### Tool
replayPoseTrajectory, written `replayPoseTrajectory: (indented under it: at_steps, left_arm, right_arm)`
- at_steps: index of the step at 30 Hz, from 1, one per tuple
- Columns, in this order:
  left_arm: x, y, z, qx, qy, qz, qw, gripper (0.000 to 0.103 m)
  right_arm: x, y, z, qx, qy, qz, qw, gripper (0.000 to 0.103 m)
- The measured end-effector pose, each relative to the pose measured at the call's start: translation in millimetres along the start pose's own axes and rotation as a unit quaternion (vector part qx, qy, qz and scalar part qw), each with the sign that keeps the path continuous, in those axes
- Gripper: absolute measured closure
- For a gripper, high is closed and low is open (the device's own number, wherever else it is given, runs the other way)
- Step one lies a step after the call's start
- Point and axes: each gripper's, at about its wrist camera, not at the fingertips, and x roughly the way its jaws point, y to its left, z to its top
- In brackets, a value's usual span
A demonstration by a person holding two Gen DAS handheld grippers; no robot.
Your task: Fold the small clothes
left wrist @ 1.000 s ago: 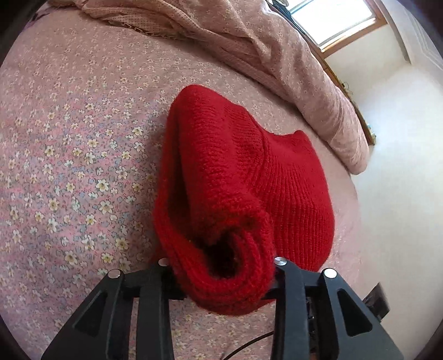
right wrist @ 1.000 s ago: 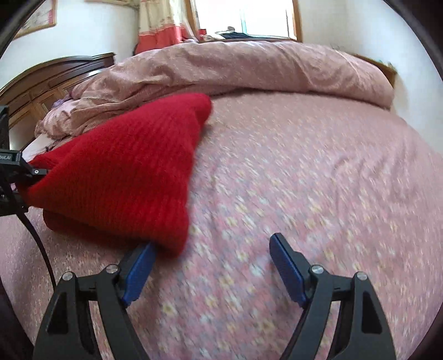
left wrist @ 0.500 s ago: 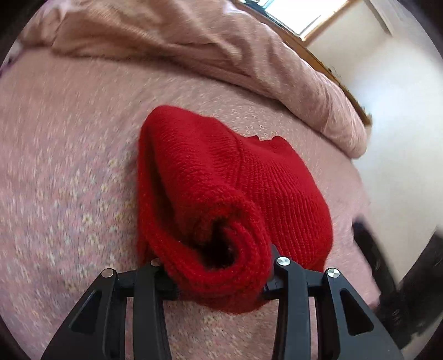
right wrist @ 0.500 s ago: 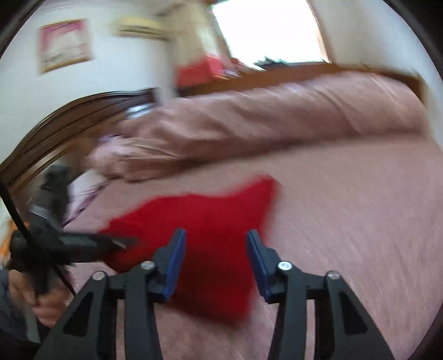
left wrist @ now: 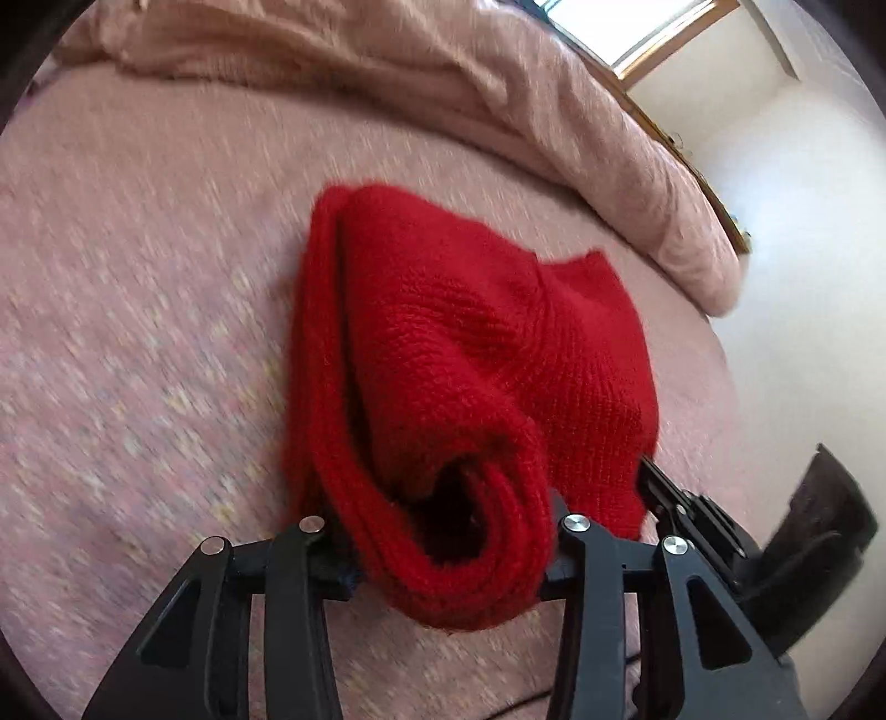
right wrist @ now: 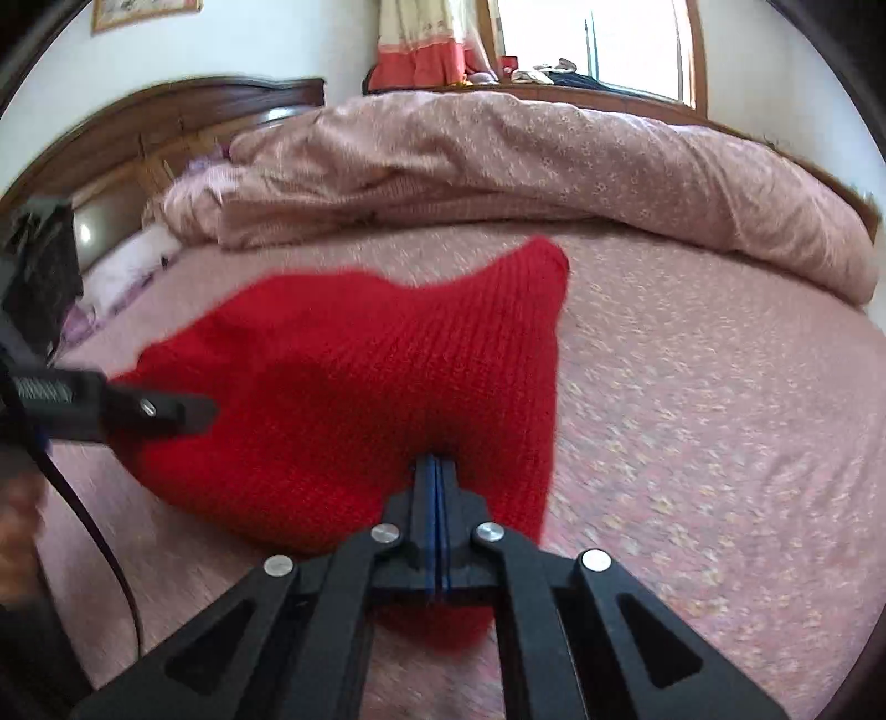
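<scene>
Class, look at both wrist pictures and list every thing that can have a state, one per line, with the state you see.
Red knitted garment: doubled over on the bed, held at two edges.
Left tool: shut on a thick rolled edge of the garment.
Right tool: shut, blue pads together, pinching the garment's near edge.
Quilt: bunched up along the far side.
Bed sheet: spread flat.
Window curtain: drawn aside.

We saw a solid red knit garment (left wrist: pixel 470 354) on a pink bedsheet (right wrist: pixel 692 421) (tiny pale flowers), with a matching pink floral duvet (right wrist: pixel 526 160) behind.
</scene>
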Motion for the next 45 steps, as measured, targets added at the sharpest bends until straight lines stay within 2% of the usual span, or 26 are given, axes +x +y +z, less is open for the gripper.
replayPoseTrajectory:
  at_steps: [3,8,9,11,13,14,17,20,23,26,31,33,34,36,37,39,41,43,45]
  left_arm:
    - [-1.8,5.7,4.8,-0.010,-0.023,0.015,0.9996,0.069]
    - [9.5,10.0,3.7,-0.002,-0.023,0.026,0.9994,0.069]
    - [7.5,6.2,2.9,0.005,-0.020,0.031,0.9993,0.069]
    - [-1.0,-1.3,-1.6,0.010,-0.012,0.034,0.9993,0.068]
    - [-17.4,-0.5,-5.1,-0.007,-0.009,0.022,0.9997,0.068]
    - [-29.7,-0.9,-7.3,-0.018,-0.014,0.019,0.9996,0.068]
    - [-65.8,-11.8,-14.2,-0.009,-0.054,0.014,0.9984,0.068]
    - [-92.5,-21.2,-22.6,0.015,-0.102,0.021,0.9944,0.068]
    - [-99.5,-30.8,-12.4,0.033,-0.129,0.030,0.9906,0.068]
    - [-90.4,-50.3,4.4,0.063,-0.153,0.045,0.9852,0.068]
    - [-45.6,-83.5,25.7,0.093,-0.119,0.021,0.9883,0.068]
    - [-23.2,-91.0,27.4,0.111,-0.105,0.035,0.9877,0.069]
    - [-11.7,-92.9,26.5,0.118,-0.094,0.049,0.9874,0.074]
    - [13.5,-86.6,23.7,0.125,-0.063,0.080,0.9869,0.080]
    - [20.7,-80.8,22.1,0.124,-0.059,0.083,0.9871,0.080]
    - [24.4,-73.1,20.5,0.119,-0.064,0.076,0.9879,0.080]
    - [33.0,-66.0,19.3,0.114,-0.050,0.079,0.9891,0.080]
    - [38.6,-61.7,14.9,0.116,-0.055,0.083,0.9882,0.080]
    - [40.9,-62.7,11.8,0.126,-0.057,0.094,0.9859,0.080]
  right_arm:
    - [5.5,17.3,7.0,-0.031,-0.012,-0.021,0.999,0.103]
    - [6.7,21.9,2.3,-0.033,-0.022,-0.024,0.999,0.103]
    - [3.3,20.6,6.6,-0.030,-0.025,-0.017,0.999,0.103]
    - [-12.6,12.1,13.5,-0.004,-0.046,0.025,0.999,0.102]
    - [-23.5,6.0,20.3,0.020,-0.061,0.063,0.996,0.102]
    - [-23.9,5.9,22.5,0.023,-0.059,0.069,0.996,0.102]
    - [-14.3,8.0,23.2,0.018,-0.036,0.057,0.998,0.102]
    - [-14.6,9.7,20.8,0.009,-0.042,0.052,0.998,0.102]
    - [-19.0,9.9,23.9,0.006,-0.038,0.051,0.998,0.102]
    - [-24.9,2.6,27.3,0.026,-0.038,0.069,0.997,0.102]
    - [-30.3,-8.8,37.4,0.046,-0.051,0.088,0.994,0.102]
    - [-22.9,-12.8,41.8,0.050,-0.046,0.100,0.993,0.102]
    - [-17.9,-13.2,42.8,0.046,-0.041,0.100,0.993,0.102]
    - [-5.6,-13.6,42.2,0.039,-0.030,0.103,0.994,0.102]
    - [0.4,-14.5,40.8,0.038,-0.025,0.109,0.993,0.102]
    - [12.3,-17.1,37.4,0.052,-0.017,0.124,0.991,0.103]
    - [33.9,-23.5,32.0,0.083,0.021,0.144,0.986,0.103]
    - [43.2,-31.1,27.1,0.102,0.022,0.165,0.981,0.103]
    - [45.1,-23.4,25.8,0.074,0.019,0.149,0.986,0.103]
